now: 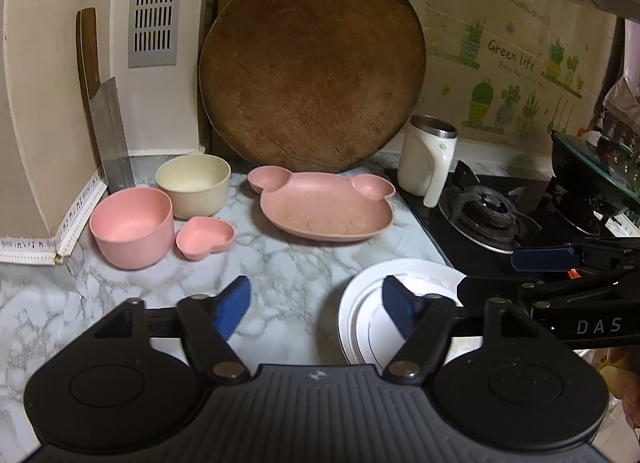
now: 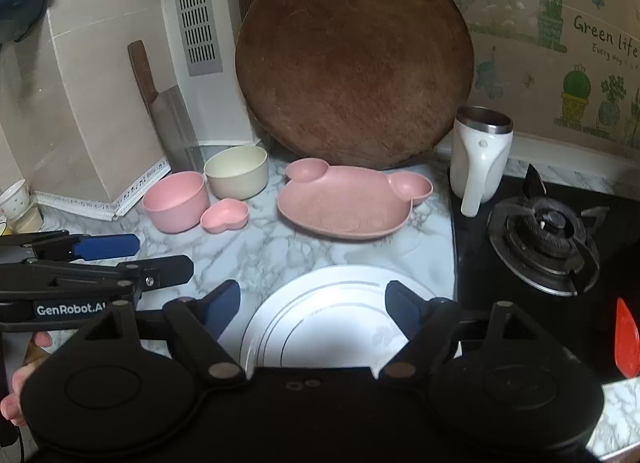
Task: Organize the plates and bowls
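On the marble counter (image 1: 280, 259) sit a pink bowl (image 1: 132, 227), a cream bowl (image 1: 194, 185), a small pink heart dish (image 1: 205, 238) and a pink bear-shaped plate (image 1: 326, 207). A white plate (image 1: 360, 315) lies near the front, by the stove. The same things show in the right wrist view: pink bowl (image 2: 176, 201), cream bowl (image 2: 236, 170), heart dish (image 2: 225, 215), bear plate (image 2: 352, 201), white plate (image 2: 332, 319). My left gripper (image 1: 316, 303) is open and empty, left of the white plate. My right gripper (image 2: 314, 305) is open and empty, above the white plate.
A round wooden board (image 1: 312, 67) leans on the back wall. A cleaver (image 1: 108, 131) leans at the left. A white mug (image 1: 428, 159) stands by the gas stove (image 1: 488, 211) on the right. A red utensil (image 2: 626, 339) lies at the far right.
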